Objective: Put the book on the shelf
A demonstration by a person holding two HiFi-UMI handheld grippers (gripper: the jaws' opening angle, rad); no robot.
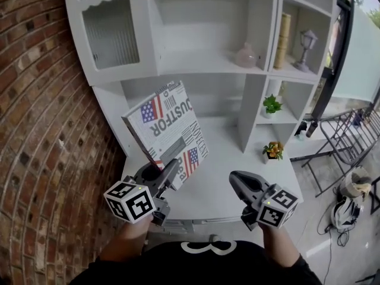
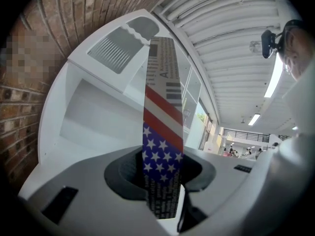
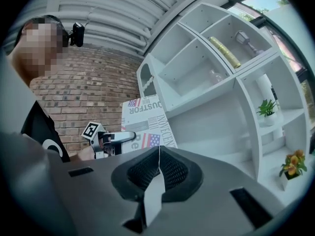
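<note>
The left gripper (image 1: 168,172) pinches the book (image 1: 168,123) by its lower edge, held tilted before the shelf (image 1: 196,61) and not yet placed there, while the right gripper (image 1: 236,180) is pressed together, empty.

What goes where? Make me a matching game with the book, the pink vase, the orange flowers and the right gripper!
Things:
1. book
2. pink vase
3. orange flowers
4. right gripper

Places or states:
A. jaws shut, nothing between them
B. low down on the desk top, at its right end
C. clamped in the left gripper
D. up on the wide shelf

Pairs: 1-C, 2-D, 3-B, 4-A
</note>
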